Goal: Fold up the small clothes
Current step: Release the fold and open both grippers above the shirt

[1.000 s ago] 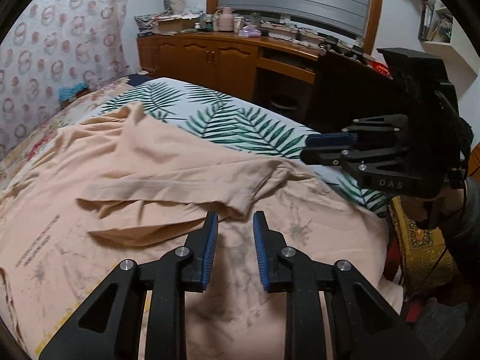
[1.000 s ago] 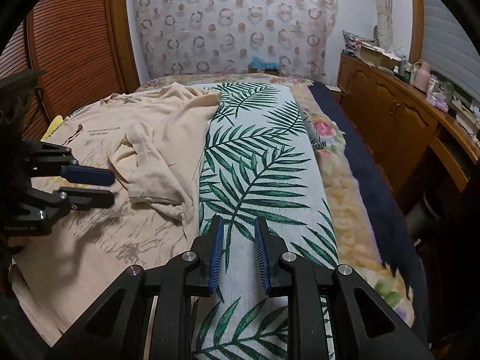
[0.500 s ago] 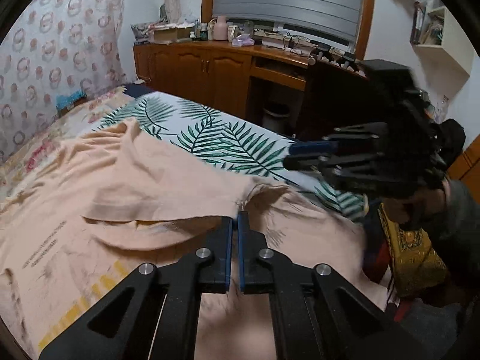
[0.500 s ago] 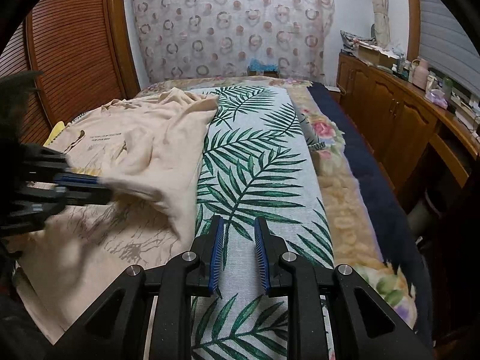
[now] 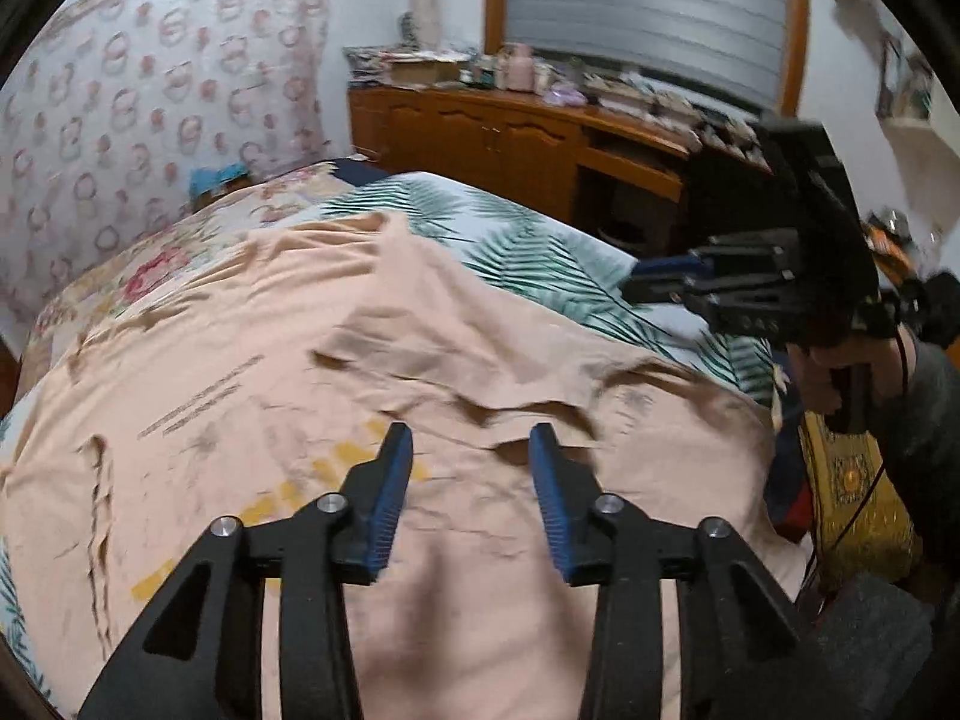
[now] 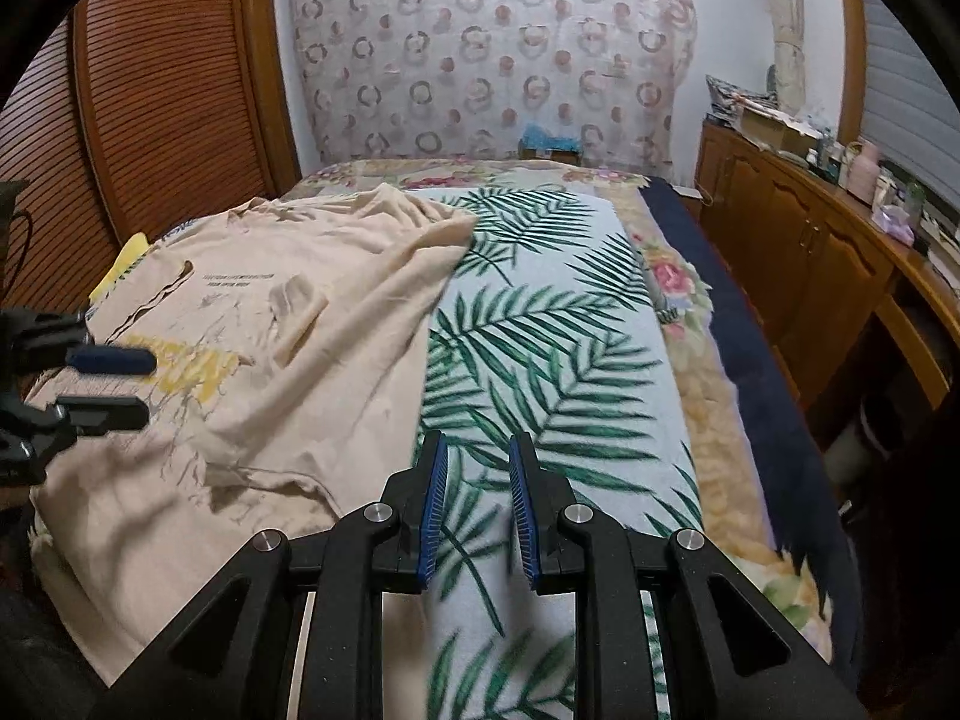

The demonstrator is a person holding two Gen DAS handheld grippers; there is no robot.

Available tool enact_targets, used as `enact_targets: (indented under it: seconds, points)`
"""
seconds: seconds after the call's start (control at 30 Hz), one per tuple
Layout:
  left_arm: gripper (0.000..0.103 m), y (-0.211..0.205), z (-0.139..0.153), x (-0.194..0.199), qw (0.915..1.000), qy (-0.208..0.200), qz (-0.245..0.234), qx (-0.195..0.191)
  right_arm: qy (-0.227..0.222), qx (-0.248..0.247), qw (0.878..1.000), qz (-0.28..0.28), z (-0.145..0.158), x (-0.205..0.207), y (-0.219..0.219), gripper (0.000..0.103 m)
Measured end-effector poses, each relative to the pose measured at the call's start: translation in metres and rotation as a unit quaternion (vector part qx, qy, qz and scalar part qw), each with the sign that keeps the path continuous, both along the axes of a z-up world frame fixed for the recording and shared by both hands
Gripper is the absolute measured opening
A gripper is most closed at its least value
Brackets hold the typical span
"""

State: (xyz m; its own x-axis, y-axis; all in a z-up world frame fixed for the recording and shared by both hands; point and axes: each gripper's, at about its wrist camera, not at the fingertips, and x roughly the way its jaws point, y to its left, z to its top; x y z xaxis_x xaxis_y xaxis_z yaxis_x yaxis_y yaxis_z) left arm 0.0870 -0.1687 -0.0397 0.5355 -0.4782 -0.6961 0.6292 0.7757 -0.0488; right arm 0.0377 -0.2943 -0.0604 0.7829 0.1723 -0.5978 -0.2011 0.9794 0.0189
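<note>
A peach T-shirt with a yellow and grey print lies spread on the bed; it also shows in the right wrist view. One sleeve is folded in over the chest. My left gripper is open and empty, just above the shirt's lower part; it shows at the left of the right wrist view. My right gripper is open and empty over the palm-leaf blanket, beside the shirt's right edge; it shows at the right of the left wrist view.
The bed has a floral cover under the blanket. A wooden cabinet with clutter runs along the right side. A slatted wooden wardrobe stands left of the bed. A patterned curtain hangs behind the bed head.
My left gripper shut on the shirt's folded sleeve area, then opened and let go; the fabric now lies flatter over the shirt. The right gripper stayed open over the blanket.
</note>
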Motion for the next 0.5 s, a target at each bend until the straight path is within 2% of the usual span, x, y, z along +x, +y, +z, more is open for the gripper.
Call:
enact_targets:
  seconds: [0.17,0.23,0.3,0.5]
  points:
    - [0.068,0.046,0.002,0.021,0.9985,-0.009,0.054,-0.005,0.005,-0.007,1.000,0.026,0.005,0.024,0.018,0.022]
    - [0.069,0.062,0.000,0.029,0.9973,-0.008,0.073,-0.007,0.008,-0.007,0.999,0.037,0.006,0.037,0.026,0.031]
    - [0.069,0.083,-0.001,0.038,0.9946,-0.016,0.103,-0.002,0.012,-0.009,0.999,0.046,0.006,0.054,0.032,0.035]
    - [0.069,0.146,-0.004,0.064,0.9843,-0.021,0.175,0.003,0.034,-0.023,0.997,0.060,0.003,0.114,0.045,0.036]
